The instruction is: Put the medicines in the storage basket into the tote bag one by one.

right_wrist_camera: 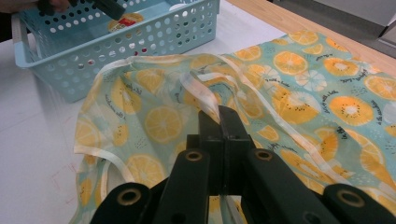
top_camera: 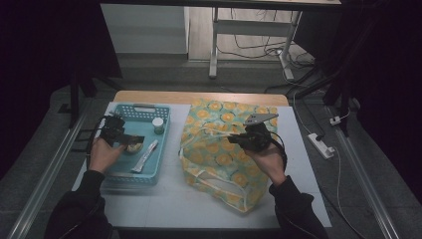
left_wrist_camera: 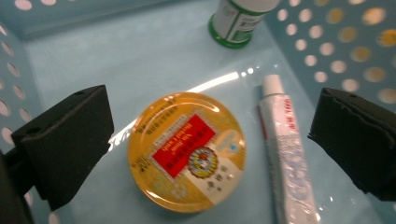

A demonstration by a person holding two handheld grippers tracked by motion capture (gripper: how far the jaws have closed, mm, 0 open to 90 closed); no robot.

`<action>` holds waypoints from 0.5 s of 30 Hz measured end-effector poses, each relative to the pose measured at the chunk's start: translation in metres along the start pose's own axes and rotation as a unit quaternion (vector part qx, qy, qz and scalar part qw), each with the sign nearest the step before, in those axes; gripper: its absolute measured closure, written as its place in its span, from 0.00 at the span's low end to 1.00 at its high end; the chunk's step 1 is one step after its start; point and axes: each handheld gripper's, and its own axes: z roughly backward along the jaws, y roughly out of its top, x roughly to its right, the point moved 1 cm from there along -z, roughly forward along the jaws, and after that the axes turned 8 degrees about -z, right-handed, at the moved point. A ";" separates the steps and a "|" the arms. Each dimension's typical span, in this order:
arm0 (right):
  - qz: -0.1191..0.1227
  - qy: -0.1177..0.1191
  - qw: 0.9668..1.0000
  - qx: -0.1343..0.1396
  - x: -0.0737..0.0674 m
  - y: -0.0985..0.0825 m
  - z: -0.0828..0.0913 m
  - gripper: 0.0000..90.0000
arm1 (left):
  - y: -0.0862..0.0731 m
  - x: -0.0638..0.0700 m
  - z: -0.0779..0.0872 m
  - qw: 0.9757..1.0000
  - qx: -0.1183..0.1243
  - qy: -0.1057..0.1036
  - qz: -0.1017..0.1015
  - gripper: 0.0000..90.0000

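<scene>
A round yellow tin [left_wrist_camera: 187,151] with a red label lies flat on the floor of a light blue perforated basket [top_camera: 142,107]. My left gripper [left_wrist_camera: 210,140] hangs just over it, open, one jaw on each side of the tin and neither touching. In the high view the left gripper [top_camera: 128,141] is inside the basket above the tin [top_camera: 132,148]. A cloth bag [top_camera: 219,149] printed with orange slices lies to the right. My right gripper [right_wrist_camera: 219,123] is shut on the bag's white strap [right_wrist_camera: 201,91], and its jaws [top_camera: 236,139] point left over the bag.
A white tube [left_wrist_camera: 287,154] lies right beside the tin, under the left gripper's right jaw. A green-and-white bottle [left_wrist_camera: 238,21] stands upright at the basket's far side. The basket walls are close around the left gripper. White table [top_camera: 174,204] lies in front.
</scene>
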 end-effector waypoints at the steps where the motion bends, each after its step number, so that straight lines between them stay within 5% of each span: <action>1: 0.000 0.000 1.000 -0.001 0.000 0.000 0.000 1.00 | 0.001 0.000 -0.003 1.000 -0.007 0.001 -0.005 0.00; 5: 0.001 0.001 1.000 -0.002 0.000 0.000 -0.001 1.00 | 0.003 0.000 -0.012 1.000 -0.013 -0.007 -0.016 0.00; 15: 0.001 0.001 1.000 0.000 -0.001 0.000 0.000 1.00 | 0.001 0.001 -0.025 0.996 -0.080 0.006 -0.024 0.00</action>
